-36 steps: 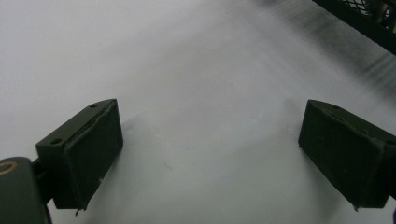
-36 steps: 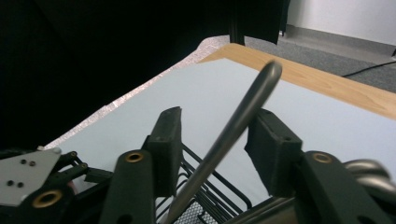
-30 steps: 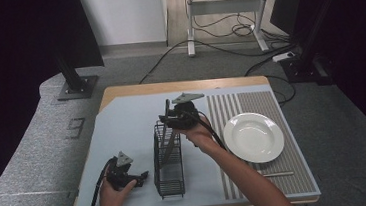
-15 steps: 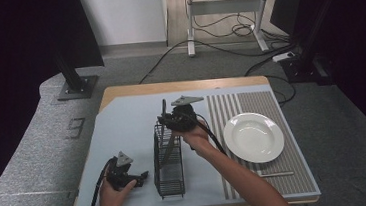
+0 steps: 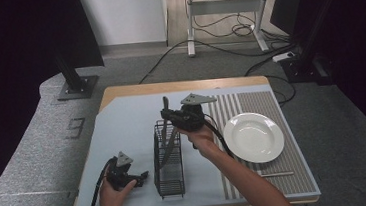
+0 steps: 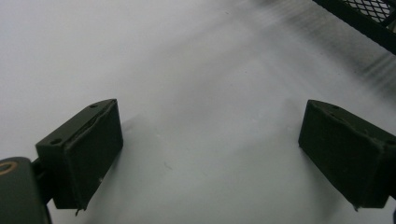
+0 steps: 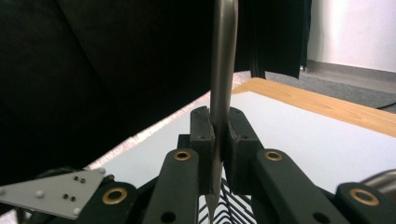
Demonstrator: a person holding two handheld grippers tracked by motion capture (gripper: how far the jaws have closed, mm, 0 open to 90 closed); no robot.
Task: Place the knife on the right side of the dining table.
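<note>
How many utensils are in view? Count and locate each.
3. One utensil stands clamped in the right gripper above the wire rack; a second leans inside the rack; a third lies on the striped mat by the plate. The rack may hide more.

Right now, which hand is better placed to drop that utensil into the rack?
The right. The right gripper is shut on the utensil directly above the rack, so it probably only needs lowering. The left gripper rests open on the table beside the rack, holding nothing.
</note>
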